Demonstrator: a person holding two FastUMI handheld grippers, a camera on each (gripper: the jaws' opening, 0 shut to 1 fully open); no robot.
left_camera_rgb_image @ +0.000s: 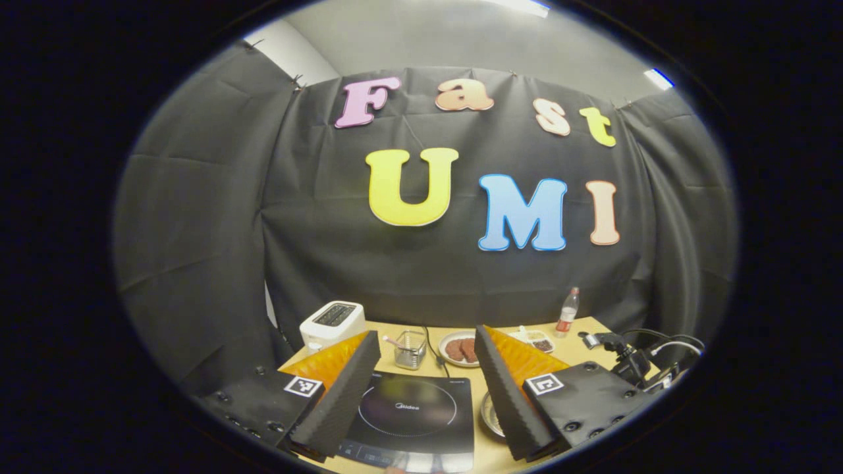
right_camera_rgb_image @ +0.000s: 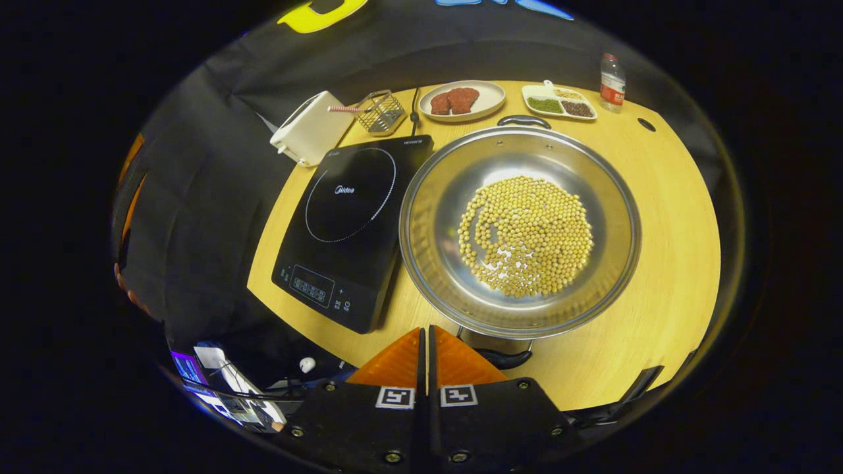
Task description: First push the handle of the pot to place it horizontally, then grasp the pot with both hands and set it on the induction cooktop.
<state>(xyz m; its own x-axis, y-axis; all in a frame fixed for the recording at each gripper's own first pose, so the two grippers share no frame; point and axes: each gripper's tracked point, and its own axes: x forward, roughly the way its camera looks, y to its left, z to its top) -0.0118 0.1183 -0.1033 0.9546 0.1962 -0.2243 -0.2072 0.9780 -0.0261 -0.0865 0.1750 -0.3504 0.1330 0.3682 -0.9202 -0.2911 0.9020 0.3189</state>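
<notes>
Left gripper [left_camera_rgb_image: 427, 388]: jaws spread wide, empty, held above the induction cooktop [left_camera_rgb_image: 411, 415]. Right gripper [right_camera_rgb_image: 425, 349]: fingers pressed together, gripping nothing, just above the near handle [right_camera_rgb_image: 504, 359] of the pot [right_camera_rgb_image: 428, 237], which stands on the table [right_camera_rgb_image: 672, 217] touching the cooktop's right edge

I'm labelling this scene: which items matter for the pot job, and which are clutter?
Job: pot holding beans, its near handle, induction cooktop.
Clutter: toaster, wire basket, plate of meat, divided dish, bottle.
</notes>
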